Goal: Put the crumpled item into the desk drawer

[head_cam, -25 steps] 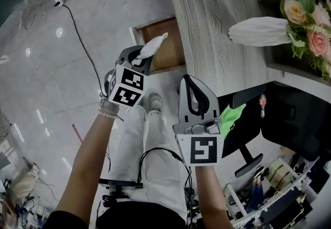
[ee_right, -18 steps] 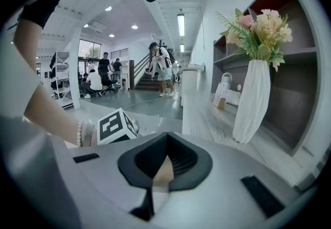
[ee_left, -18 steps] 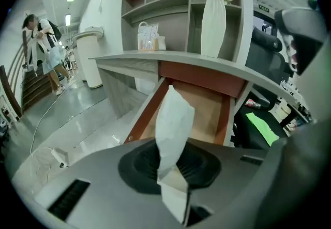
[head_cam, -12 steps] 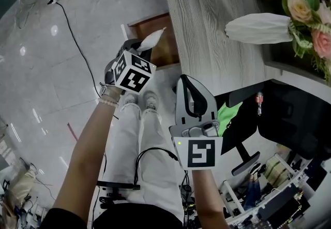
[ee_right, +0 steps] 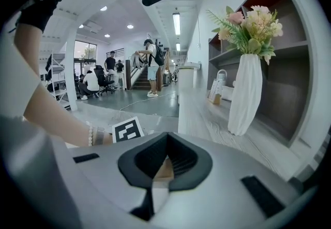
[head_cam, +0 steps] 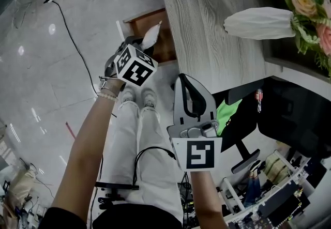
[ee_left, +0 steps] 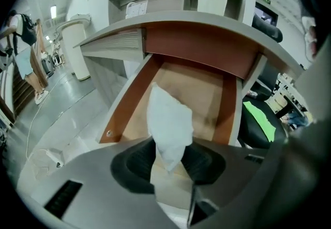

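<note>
Our left gripper [ee_left: 168,163] has just been opening its jaws. The crumpled white paper [ee_left: 169,122] stands loosely between them, above the open desk drawer [ee_left: 209,96]. Our right gripper [ee_right: 165,145] has its jaws together and holds nothing.

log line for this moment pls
phase: release | left claw: jaws just opening, crumpled item between them, aimed into open desk drawer | right claw: shut, empty

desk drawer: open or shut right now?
Open. The drawer is pulled out from under the desk, its brown floor exposed.
</note>
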